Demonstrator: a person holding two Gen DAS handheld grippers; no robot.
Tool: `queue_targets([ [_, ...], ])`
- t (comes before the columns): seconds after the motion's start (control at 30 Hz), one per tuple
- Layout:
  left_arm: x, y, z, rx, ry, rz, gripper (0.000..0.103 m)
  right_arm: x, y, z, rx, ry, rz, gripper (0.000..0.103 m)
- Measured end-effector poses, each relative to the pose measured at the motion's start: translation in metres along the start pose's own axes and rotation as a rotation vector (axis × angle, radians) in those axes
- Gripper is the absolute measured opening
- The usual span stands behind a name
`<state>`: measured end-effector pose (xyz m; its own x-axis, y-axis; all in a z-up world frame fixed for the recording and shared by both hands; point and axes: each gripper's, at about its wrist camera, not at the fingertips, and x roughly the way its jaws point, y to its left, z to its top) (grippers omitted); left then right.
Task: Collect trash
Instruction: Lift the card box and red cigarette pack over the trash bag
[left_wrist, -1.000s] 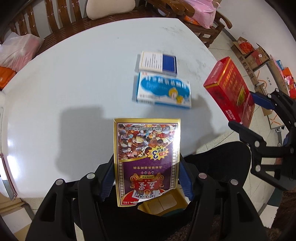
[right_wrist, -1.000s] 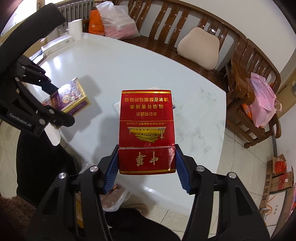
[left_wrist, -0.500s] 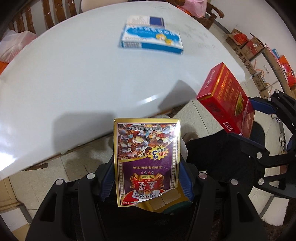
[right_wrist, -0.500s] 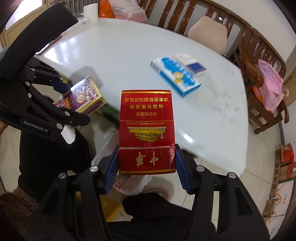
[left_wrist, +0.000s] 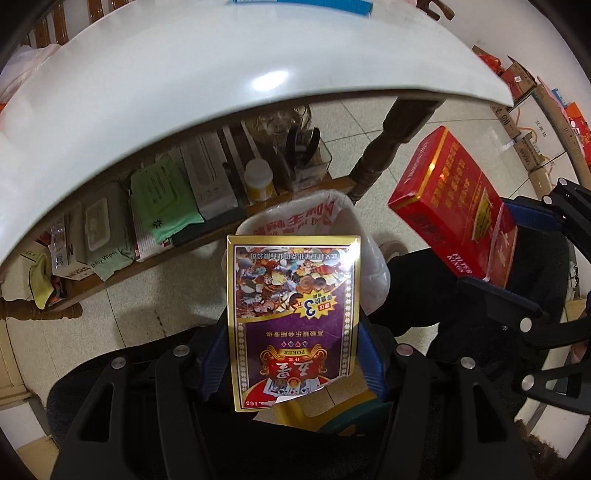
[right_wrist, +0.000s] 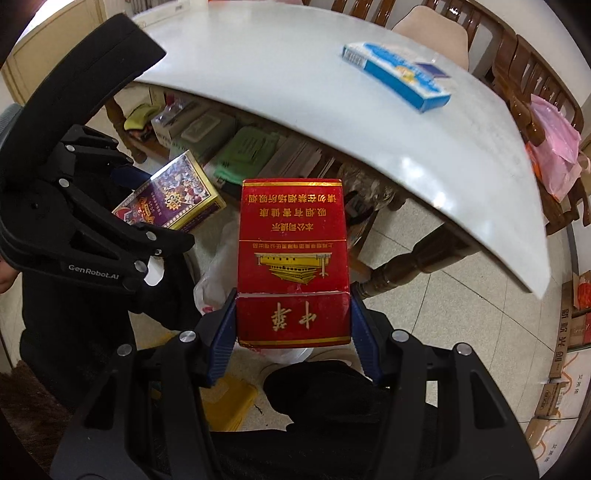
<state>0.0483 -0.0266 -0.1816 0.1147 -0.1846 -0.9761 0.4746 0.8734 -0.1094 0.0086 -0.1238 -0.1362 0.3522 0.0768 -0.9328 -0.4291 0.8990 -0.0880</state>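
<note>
My left gripper (left_wrist: 293, 354) is shut on a purple and gold playing-card box (left_wrist: 293, 317), held over the mouth of a bin lined with a white plastic bag (left_wrist: 314, 218). My right gripper (right_wrist: 293, 328) is shut on a red cigarette carton (right_wrist: 291, 258); the same bag (right_wrist: 218, 266) shows beneath and left of it. The red carton (left_wrist: 458, 210) appears at the right of the left wrist view, the card box (right_wrist: 173, 199) at the left of the right wrist view. A blue and white box (right_wrist: 399, 75) lies on the white table (right_wrist: 295, 92) with a small dark blue box (right_wrist: 432, 69) beside it.
Under the table (left_wrist: 184, 92) runs a low shelf (left_wrist: 166, 206) crammed with wipes packs, boxes and a jar. A turned wooden table leg (left_wrist: 388, 147) stands just behind the bin. Cardboard boxes (left_wrist: 517, 85) sit on the tiled floor at the right. Wooden chairs (right_wrist: 535, 92) with a pink bag line the table's far side.
Both grippers have dropped from above the tabletop to below its edge, each keeping its box. The bin and the shelf under the table have come into view.
</note>
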Motion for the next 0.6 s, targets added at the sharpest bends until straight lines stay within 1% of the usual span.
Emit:
queue_targets([
  [0.23, 0.031, 0.003, -0.009, -0.012, 0.042, -0.022, 0.059, 0.032, 0.002, -0.005, 0.012, 0.030, 0.008, 0.055],
  [0.37, 0.050, 0.004, -0.008, -0.009, 0.064, -0.017, 0.059, 0.047, 0.001, -0.011, 0.025, 0.048, 0.006, 0.055],
  [0.6, 0.084, 0.009, 0.000, -0.047, 0.115, -0.057, 0.059, 0.086, -0.008, -0.017, 0.075, 0.099, 0.026, 0.055],
])
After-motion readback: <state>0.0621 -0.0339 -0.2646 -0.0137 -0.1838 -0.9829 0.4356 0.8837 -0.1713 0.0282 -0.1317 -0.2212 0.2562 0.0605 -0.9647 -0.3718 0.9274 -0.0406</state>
